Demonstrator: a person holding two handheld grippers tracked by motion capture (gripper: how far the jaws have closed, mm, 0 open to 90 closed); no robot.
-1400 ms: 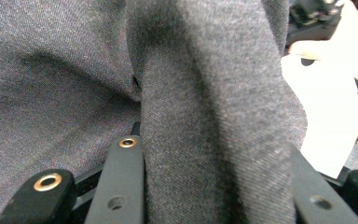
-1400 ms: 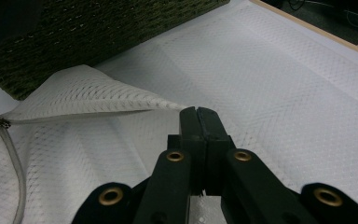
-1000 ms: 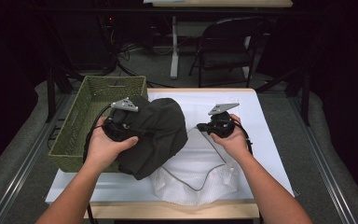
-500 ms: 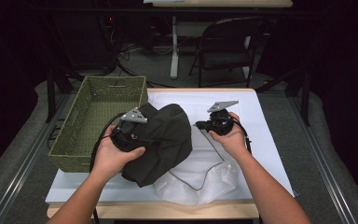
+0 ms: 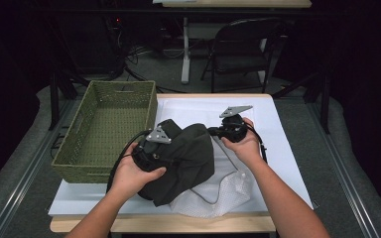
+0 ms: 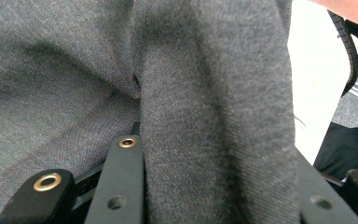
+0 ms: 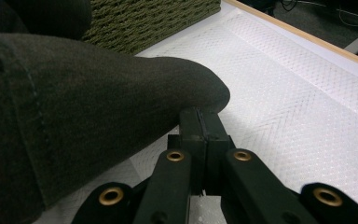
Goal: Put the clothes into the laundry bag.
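1. Dark cloth [image 5: 186, 161]: bunched on the counter [image 5: 283, 148] beside the basket [image 5: 109, 124], over a white mesh bag [image 5: 218, 196].
2. Left gripper [image 5: 151, 151]: clamped on a thick fold of the cloth.
3. Right gripper [image 5: 221, 131]: jaws together, pinching the cloth's edge.
4. Progress: cloth gripped at both ends; basket holds nothing; the move or fold likely remains.

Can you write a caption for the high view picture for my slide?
Two tongs, left and right, grip a dark cloth beside a green basket.
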